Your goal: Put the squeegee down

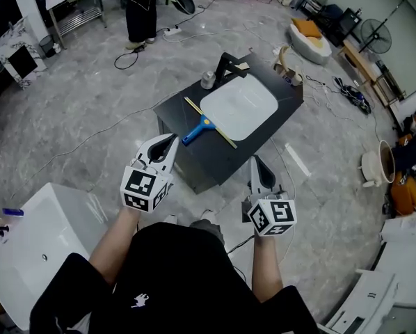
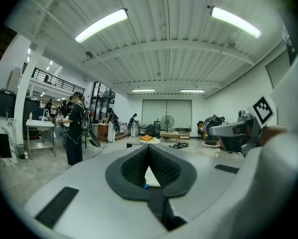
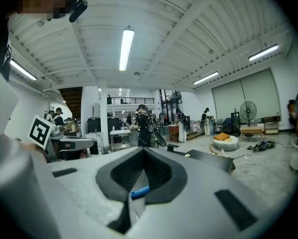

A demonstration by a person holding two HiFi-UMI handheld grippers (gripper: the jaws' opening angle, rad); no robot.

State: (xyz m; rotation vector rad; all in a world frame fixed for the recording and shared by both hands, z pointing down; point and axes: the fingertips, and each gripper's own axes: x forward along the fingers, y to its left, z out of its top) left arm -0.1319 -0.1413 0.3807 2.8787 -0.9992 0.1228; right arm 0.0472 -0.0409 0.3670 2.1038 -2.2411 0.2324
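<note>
The squeegee [image 1: 196, 129], with a blue handle and a long pale blade, lies on the black table [image 1: 215, 162], its blade along the near-left edge of the white basin [image 1: 239, 106]. Nothing holds it. My left gripper [image 1: 173, 139] hangs shut and empty just short of the table's near corner. My right gripper [image 1: 255, 160] is shut and empty at the table's near right side. In the left gripper view the left gripper [image 2: 149, 147] shows closed pads with a speck of blue squeegee [image 2: 147, 185] below. In the right gripper view the right gripper [image 3: 143, 151] frames the blue squeegee handle [image 3: 139, 191].
A metal cup [image 1: 208, 80] and a black faucet-like piece [image 1: 229, 65] stand at the table's far end. A white tub [image 1: 48, 235] sits on the floor at lower left. Cables cross the floor; a person [image 1: 140, 12] stands farther back. Clutter lines the right wall.
</note>
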